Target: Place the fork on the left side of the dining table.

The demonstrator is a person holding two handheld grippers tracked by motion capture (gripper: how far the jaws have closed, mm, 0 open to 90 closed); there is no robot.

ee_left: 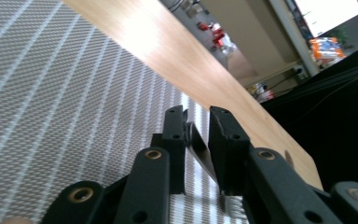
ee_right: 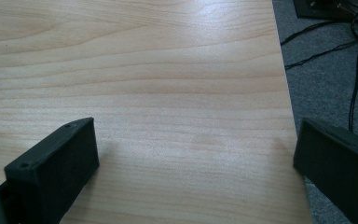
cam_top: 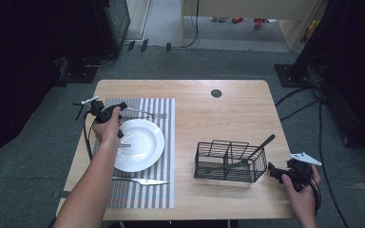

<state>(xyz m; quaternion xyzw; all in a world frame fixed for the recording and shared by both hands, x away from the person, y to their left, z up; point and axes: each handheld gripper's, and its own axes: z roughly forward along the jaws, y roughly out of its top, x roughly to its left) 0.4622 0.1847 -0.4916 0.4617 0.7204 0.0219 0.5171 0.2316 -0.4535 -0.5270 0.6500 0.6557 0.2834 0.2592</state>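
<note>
My left gripper (cam_top: 120,135) hovers over the left rim of a white plate (cam_top: 145,142) on a striped placemat (cam_top: 166,142). In the left gripper view its jaws (ee_left: 198,112) are shut on a thin metal fork (ee_left: 200,151), whose tines sit near the camera. In the high view the fork (cam_top: 125,145) pokes out over the plate. My right gripper (cam_top: 272,171) rests near the table's right front corner, just right of a black wire basket (cam_top: 209,164). It is open (ee_right: 196,140), with only bare wood between its jaws.
A second piece of cutlery (cam_top: 147,113) lies on the placemat behind the plate, and a knife (cam_top: 142,181) lies in front of it. A dark-handled utensil (cam_top: 259,148) leans in the basket. The table edge (ee_right: 293,116) runs close beside the right gripper, with cables on the floor beyond.
</note>
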